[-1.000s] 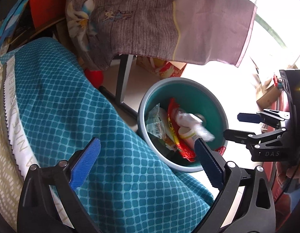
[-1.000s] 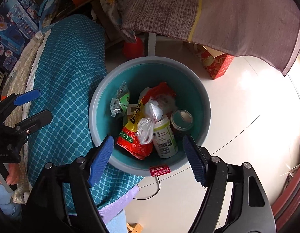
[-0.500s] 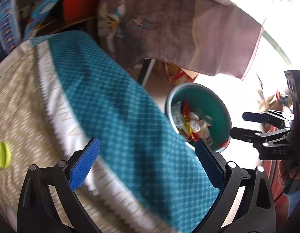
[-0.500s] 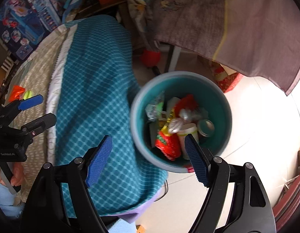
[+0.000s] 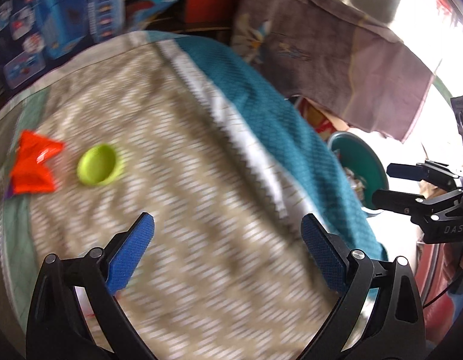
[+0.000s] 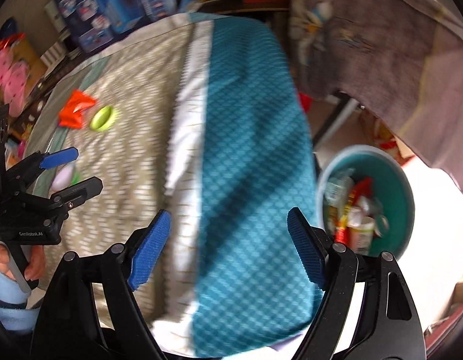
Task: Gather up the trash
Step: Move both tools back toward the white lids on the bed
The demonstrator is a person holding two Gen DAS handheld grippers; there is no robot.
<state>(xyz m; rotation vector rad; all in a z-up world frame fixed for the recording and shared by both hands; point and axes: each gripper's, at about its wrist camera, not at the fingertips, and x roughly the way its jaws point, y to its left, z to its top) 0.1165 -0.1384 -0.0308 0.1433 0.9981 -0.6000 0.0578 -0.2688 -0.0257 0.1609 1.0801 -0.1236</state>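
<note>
Trash lies on the bed (image 5: 201,210): an orange wrapper (image 5: 32,166) just beside a green cap (image 5: 98,165), with more already in the teal bin (image 6: 405,198) on the floor past the teal blanket (image 6: 249,150). Left gripper (image 5: 227,250) fingers stand wide and empty above the bed; right gripper (image 6: 228,249) fingers have just been opening, nothing between them

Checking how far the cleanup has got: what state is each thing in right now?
Left tool: open, empty.
Right tool: open, empty, jaws just widening.
Trash bin: upright on floor, partly filled.
Red wrapper: crumpled, lying on bed.
Green cap: lying on bed beside wrapper.
</note>
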